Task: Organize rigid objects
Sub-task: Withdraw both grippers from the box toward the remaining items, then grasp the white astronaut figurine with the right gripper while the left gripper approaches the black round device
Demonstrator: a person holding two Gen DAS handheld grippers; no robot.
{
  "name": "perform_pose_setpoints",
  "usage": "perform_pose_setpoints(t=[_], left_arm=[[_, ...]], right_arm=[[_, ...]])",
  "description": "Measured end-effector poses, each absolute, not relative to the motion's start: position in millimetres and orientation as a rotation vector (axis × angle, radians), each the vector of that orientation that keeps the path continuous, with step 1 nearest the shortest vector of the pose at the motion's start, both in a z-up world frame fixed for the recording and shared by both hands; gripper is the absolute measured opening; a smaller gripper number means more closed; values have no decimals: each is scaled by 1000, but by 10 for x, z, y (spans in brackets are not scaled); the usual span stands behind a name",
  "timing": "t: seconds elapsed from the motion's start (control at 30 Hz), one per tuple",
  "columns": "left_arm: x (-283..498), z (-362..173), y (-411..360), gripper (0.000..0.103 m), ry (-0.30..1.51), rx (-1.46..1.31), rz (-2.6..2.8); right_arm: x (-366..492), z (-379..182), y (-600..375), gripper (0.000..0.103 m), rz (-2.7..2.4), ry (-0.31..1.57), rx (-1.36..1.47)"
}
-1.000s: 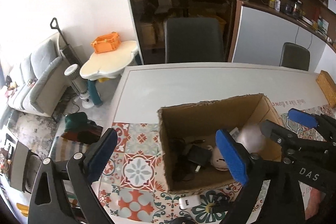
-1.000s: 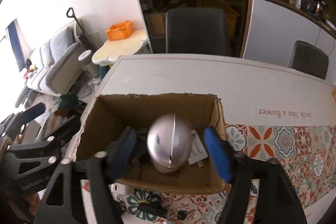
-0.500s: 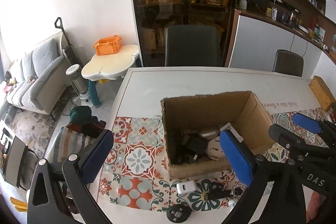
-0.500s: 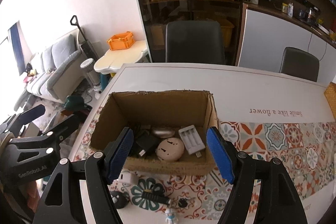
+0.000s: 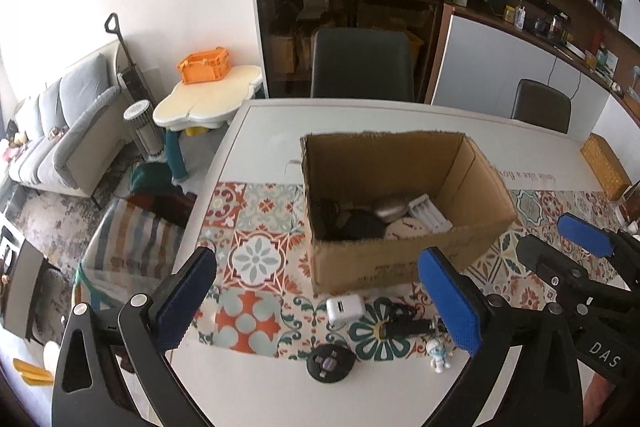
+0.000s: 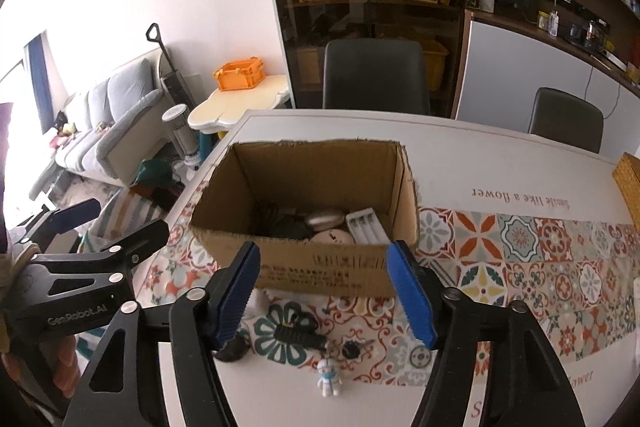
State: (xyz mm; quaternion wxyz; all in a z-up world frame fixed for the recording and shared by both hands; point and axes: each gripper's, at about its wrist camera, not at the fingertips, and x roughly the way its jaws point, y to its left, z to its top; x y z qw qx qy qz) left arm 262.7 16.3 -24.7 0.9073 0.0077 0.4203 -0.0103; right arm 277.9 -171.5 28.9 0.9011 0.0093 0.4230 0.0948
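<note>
An open cardboard box (image 5: 400,259) (image 6: 320,267) stands on the patterned table runner. Inside lie a silver oval object (image 5: 390,206) (image 6: 324,219), a white battery holder (image 5: 430,213) (image 6: 368,227), a pale round device (image 6: 332,237) and dark items. In front of the box lie a white charger (image 5: 345,309), a black stick-shaped item (image 5: 406,327) (image 6: 300,335), a round black puck (image 5: 330,363) and a small white-and-blue figurine (image 5: 439,351) (image 6: 330,379). My left gripper (image 5: 316,303) is open and empty, near the table's front. My right gripper (image 6: 326,295) is open and empty, just before the box.
Dark chairs (image 5: 362,63) (image 6: 564,119) stand behind the white table (image 5: 360,119). A woven box (image 5: 604,165) sits at the right edge. A low cream side table with an orange crate (image 5: 204,67) and a sofa (image 5: 60,131) are off to the left.
The silver oval object left my right gripper and now lies in the box. Both grippers have drawn back and up from the box, so the loose items in front came into view.
</note>
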Motion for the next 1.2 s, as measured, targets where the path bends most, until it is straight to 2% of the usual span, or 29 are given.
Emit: perform_pose_setpoints(t=[0.53, 1.2], left_arm=[[2286, -697, 169, 103, 959, 20, 1], [2137, -1419, 100, 103, 1139, 21, 36]], right_arm=[[2504, -173, -1711, 54, 244, 990, 8], [2394, -830, -1729, 48, 284, 1165, -12]])
